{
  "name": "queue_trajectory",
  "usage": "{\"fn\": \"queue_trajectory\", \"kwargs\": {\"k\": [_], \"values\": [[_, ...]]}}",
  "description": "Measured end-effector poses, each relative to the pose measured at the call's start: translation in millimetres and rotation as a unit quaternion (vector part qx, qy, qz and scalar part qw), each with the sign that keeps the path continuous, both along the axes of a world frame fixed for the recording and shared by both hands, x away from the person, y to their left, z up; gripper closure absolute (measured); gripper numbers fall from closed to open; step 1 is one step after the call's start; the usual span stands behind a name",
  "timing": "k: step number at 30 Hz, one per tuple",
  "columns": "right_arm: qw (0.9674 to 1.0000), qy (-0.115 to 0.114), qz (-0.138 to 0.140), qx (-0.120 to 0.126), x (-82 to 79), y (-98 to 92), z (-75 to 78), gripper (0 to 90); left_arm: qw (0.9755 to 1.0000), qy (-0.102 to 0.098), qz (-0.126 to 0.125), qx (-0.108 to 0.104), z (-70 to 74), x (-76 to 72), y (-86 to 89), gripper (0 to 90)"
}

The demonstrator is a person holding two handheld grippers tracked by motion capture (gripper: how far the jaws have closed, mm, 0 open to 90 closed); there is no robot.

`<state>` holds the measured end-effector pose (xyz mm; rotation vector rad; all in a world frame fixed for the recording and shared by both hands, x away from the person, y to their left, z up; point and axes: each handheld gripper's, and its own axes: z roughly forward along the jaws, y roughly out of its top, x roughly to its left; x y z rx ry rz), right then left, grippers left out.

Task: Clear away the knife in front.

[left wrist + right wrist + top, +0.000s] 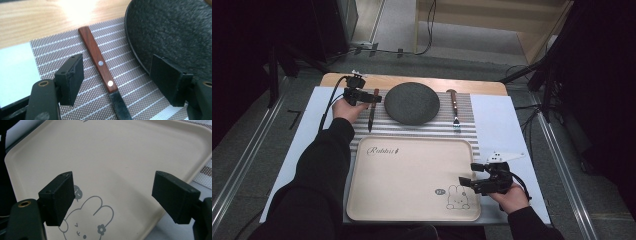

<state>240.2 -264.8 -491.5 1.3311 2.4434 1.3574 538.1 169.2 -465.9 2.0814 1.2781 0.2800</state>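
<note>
On the striped mat beside the dark plate [175, 32], the knife [98, 62] lies between my left gripper's [116, 75] wide-open jaws, ready for grasping; my right gripper [120, 197] waits open above the tray [120, 152].

Left tongs [368, 97] reach far forward with jaws wide; right tongs [466, 183] hover near, jaws wide.

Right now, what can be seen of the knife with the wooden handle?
The knife has a reddish-brown wooden handle with two silver rivets and a dark metal blade. It lies flat on the striped placemat, just left of the dark round plate, handle toward the table's far edge. The left gripper hovers over it, fingers open on either side, not touching it.
</note>
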Motion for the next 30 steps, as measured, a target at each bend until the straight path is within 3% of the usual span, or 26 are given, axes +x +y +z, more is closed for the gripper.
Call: {"fn": "queue_trajectory", "kwargs": {"k": [5,9,14,21,24,30], "values": [[1.0,0.0,-0.001,0.001,-0.3,-0.2,0.0,16.6,0.9999,0.01,0.005,0.005,-3.8,0.9,-0.3,30.0],[1.0,0.0,0.0,-0.001,-0.2,-0.1,-0.1,16.6,0.9994,0.021,0.007,0.027,-7.2,1.4,-2.0,31.6],[1.0,0.0,0.0,-0.002,-0.2,0.2,-0.1,16.6,0.9987,0.029,0.01,0.04,-11.5,1.4,-4.3,31.7],[1.0,0.0,0.0,-0.002,-0.2,0.1,-0.3,16.6,0.9975,0.029,0.014,0.063,-17.1,-0.8,-8.8,41.3],[1.0,0.0,0.0,-0.003,-0.5,0.2,-0.2,16.6,0.9968,0.021,0.022,0.074,-17.7,-2.5,-10.5,52.9],[1.0,-0.001,0.0,-0.004,-0.2,0.2,-0.5,16.6,0.9962,0.015,0.033,0.079,-18.5,-6.2,-13.2,62.6]]}}
